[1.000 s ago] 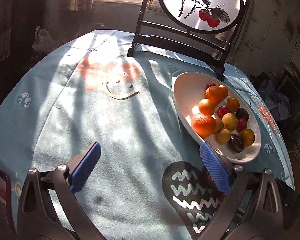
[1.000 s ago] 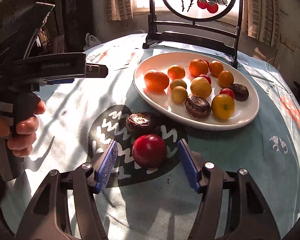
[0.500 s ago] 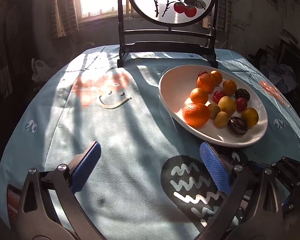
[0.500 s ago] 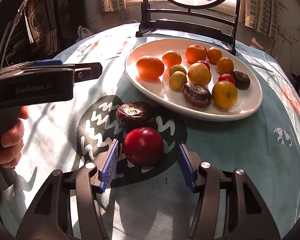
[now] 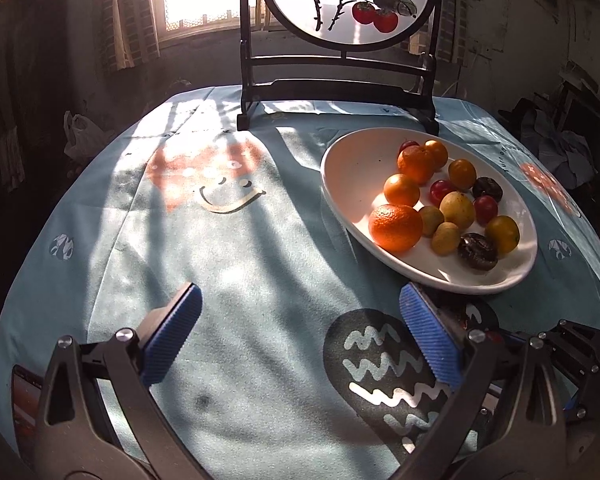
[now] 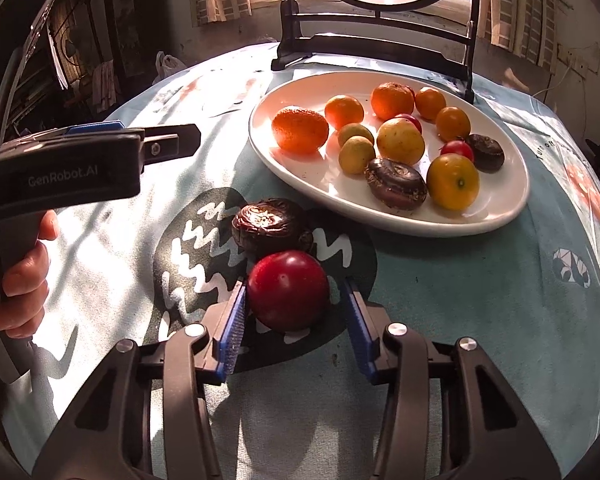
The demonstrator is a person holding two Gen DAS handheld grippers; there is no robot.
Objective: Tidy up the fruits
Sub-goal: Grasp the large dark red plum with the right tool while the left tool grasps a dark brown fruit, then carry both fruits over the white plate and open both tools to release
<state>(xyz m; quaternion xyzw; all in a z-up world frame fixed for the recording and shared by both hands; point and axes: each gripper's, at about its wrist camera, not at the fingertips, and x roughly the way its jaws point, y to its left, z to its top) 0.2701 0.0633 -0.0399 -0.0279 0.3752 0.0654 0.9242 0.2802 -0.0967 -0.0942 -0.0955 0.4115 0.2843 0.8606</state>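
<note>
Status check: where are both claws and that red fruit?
Right claw closing around red fruit on the cloth, right pad not yet touching. Left claw open, empty. Dark fruit sits just behind it; plate beyond.

Your right gripper (image 6: 294, 312) has narrowed around the red fruit (image 6: 287, 289): a second ago the fingers (image 6: 233, 320) stood well clear on both sides; now the left finger is just at the fruit's skin, the right one a small gap off, jaws closing. The fruit has not shifted on the desk (image 6: 480, 300). Your left gripper (image 5: 300, 340) has rolled level: the plate (image 5: 352, 160) and screen (image 5: 340, 72), tilted in its view before, now sit upright and more central. Its fingers are as wide as before.
</note>
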